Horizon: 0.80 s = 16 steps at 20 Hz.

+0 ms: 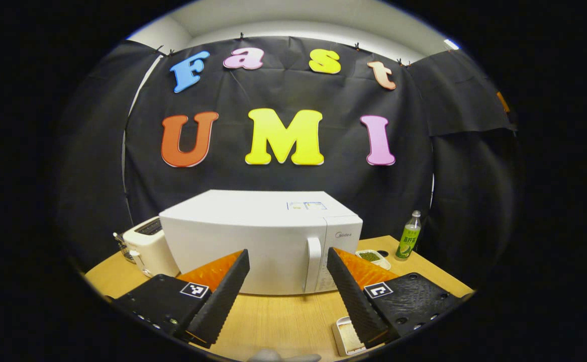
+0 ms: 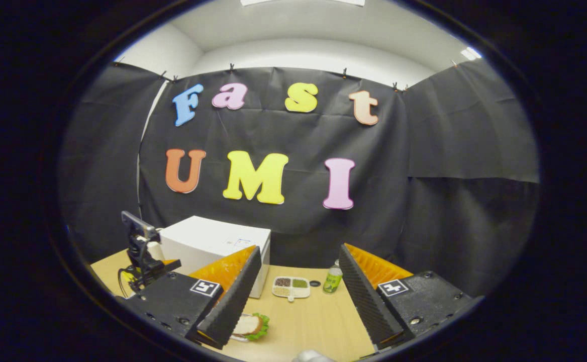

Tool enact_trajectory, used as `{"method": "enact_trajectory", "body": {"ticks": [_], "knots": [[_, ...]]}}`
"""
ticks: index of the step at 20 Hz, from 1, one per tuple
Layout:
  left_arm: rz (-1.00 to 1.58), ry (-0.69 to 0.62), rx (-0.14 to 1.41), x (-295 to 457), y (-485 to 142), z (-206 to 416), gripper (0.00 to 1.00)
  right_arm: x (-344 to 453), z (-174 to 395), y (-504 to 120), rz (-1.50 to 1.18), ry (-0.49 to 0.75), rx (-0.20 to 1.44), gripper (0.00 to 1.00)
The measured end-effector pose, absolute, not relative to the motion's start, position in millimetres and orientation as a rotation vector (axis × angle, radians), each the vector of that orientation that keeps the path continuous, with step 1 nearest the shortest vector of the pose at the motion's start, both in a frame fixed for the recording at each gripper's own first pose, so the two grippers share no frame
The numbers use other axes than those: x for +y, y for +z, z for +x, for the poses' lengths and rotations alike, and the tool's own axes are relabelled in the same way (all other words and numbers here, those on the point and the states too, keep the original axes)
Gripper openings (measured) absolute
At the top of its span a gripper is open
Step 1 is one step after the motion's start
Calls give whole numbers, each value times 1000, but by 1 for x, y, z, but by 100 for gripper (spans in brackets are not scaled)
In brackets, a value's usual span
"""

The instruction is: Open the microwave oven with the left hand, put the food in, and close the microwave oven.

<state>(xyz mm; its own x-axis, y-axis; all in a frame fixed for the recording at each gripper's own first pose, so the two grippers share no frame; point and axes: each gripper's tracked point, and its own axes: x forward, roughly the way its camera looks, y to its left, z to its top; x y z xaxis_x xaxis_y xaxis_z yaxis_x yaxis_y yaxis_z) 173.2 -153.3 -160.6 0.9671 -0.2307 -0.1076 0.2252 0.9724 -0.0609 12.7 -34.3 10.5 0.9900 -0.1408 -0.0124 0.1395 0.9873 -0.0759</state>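
Note:
A white microwave oven [image 1: 253, 236] stands shut on the wooden table, its vertical handle [image 1: 313, 264] at the door's right side. My left gripper [image 1: 287, 296] is open just in front of it, and the handle shows between its fingers from a short way off. In the right gripper view the microwave [image 2: 213, 241] is at the left. A sandwich with lettuce on a plate [image 2: 252, 326] lies by the left finger of my open right gripper [image 2: 296, 299], which holds nothing. Farther off at the left I see the other gripper [image 2: 142, 251].
A white toaster [image 1: 145, 244] stands left of the microwave. A green bottle [image 1: 409, 236] and a small divided dish [image 2: 291, 287] sit to its right. A white tray [image 1: 346, 338] lies at the near edge of the table [image 1: 283, 322].

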Motion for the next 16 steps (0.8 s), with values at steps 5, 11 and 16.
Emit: {"method": "enact_trajectory", "body": {"ticks": [5, 11, 16], "knots": [[-31, -216, 155, -182, -210, 225, 94, -44, 3, -3, -72, -187, 71, 100], [-57, -278, 138, -201, -219, 250, 62, -54, -12, -12, -91, -233, 114, 100], [-51, -292, 130, -208, -218, 248, 25, -49, -14, -10, -107, -222, 120, 96]]}}
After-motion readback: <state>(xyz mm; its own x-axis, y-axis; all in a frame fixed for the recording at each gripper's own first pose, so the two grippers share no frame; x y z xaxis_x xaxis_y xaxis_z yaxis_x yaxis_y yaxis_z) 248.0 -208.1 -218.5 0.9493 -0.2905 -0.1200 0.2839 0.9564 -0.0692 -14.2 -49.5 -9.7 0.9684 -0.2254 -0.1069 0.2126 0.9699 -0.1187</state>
